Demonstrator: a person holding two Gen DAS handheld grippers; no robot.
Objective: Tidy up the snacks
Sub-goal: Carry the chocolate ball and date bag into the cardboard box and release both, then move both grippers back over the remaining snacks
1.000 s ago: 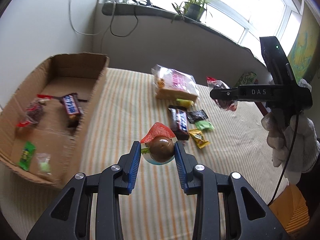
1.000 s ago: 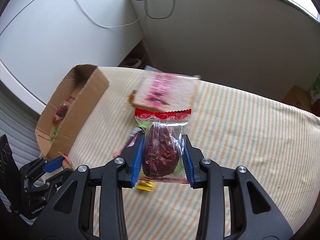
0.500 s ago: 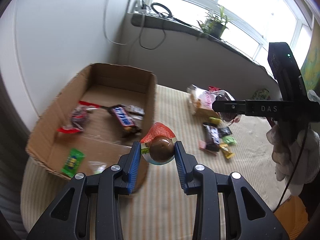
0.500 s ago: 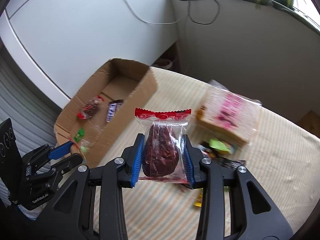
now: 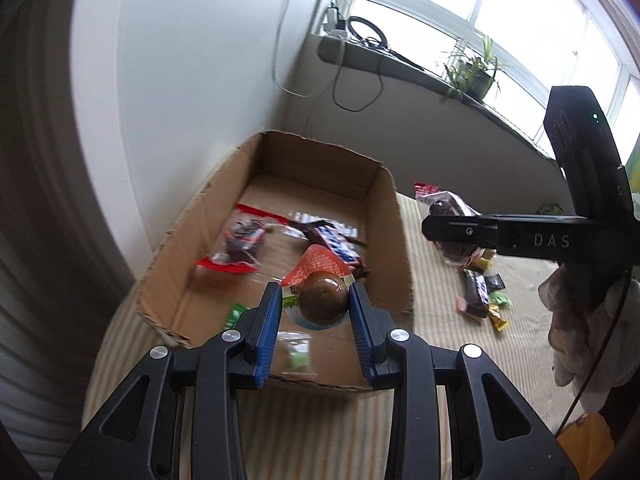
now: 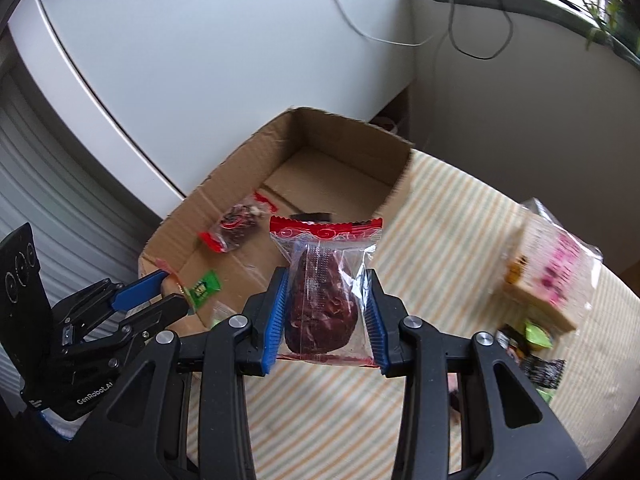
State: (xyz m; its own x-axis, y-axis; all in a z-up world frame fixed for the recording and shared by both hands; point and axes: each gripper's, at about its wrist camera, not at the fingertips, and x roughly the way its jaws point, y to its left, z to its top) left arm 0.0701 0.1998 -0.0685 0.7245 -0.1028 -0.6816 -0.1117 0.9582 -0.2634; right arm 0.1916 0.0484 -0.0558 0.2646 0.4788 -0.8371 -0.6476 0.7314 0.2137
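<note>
My left gripper is shut on a jelly cup with a brown dome and an orange-red lid, held above the near end of the open cardboard box. My right gripper is shut on a clear packet with a red top strip and a dark red snack, held above the striped cloth beside the box. The box holds a red-edged snack packet, a chocolate bar and small green sweets. The left gripper also shows in the right wrist view.
Loose snacks lie on the striped cloth to the right: a chocolate bar, small green and yellow packets and a bagged pink-labelled cake. A white wall and cabinet stand behind the box. A windowsill with cables and a plant runs along the back.
Both grippers have swung left toward the box, each still holding its snack. The jelly cup is now over the box's near end. The packet is closer to the box's right wall.
</note>
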